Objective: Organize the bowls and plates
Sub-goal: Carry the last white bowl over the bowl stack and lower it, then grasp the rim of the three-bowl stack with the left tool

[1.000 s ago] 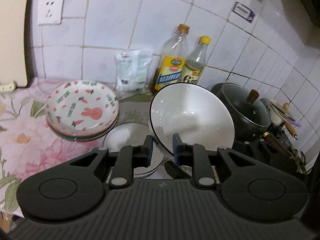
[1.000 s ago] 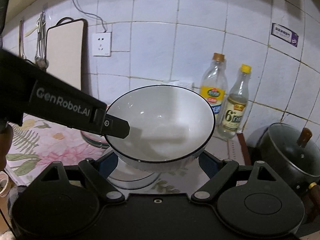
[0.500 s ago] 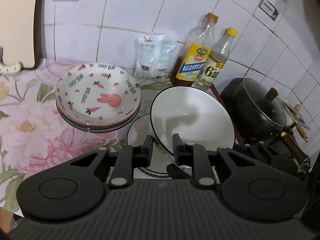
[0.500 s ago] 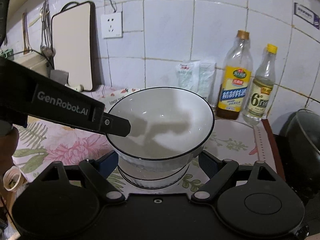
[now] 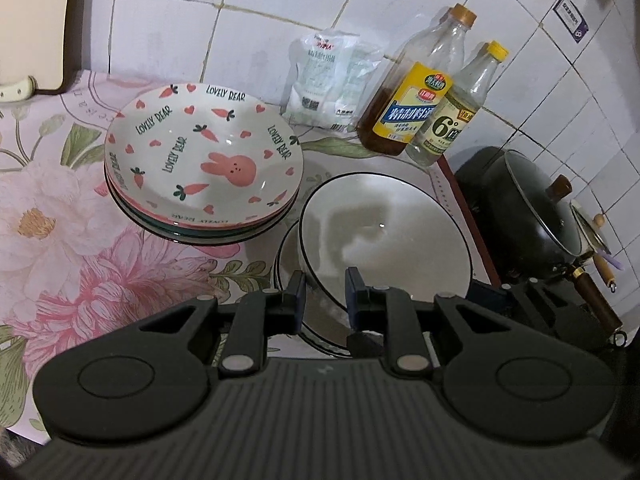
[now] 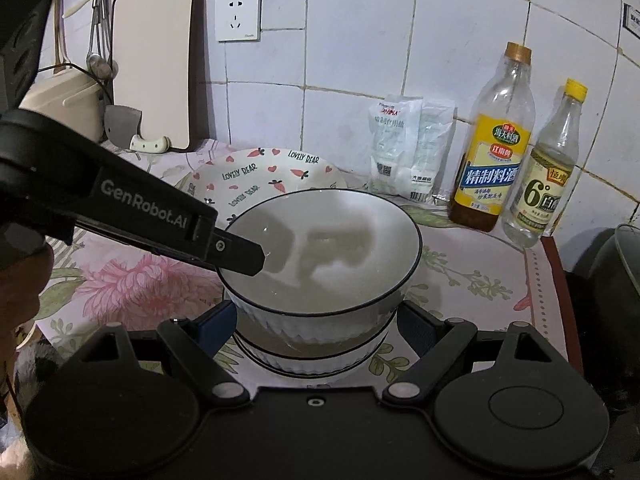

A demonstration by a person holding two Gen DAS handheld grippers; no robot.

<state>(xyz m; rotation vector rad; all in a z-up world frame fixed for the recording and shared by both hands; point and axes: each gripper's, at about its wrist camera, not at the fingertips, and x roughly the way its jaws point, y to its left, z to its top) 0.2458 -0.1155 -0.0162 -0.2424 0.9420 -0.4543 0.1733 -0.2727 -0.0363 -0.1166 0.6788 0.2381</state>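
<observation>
I have lowered the white bowl [image 6: 320, 252] into the lower bowl [image 6: 312, 354] on the bench [image 5: 60, 240] (beside the rabbit plates [image 5: 200, 168]). My left gripper [image 5: 324, 292] pinches its rim; my right gripper [image 6: 316, 320] stays spread around both, fingertips hidden.

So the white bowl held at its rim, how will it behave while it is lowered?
The white bowl looks glazed and wet, so it is probably slippery where the left tongs pinch only its rim. It seems ceramic, so likely heavy, stiff, and apt to chip against the lower bowl. Held on one side, it may tilt; the open right tongs flank it.
</observation>
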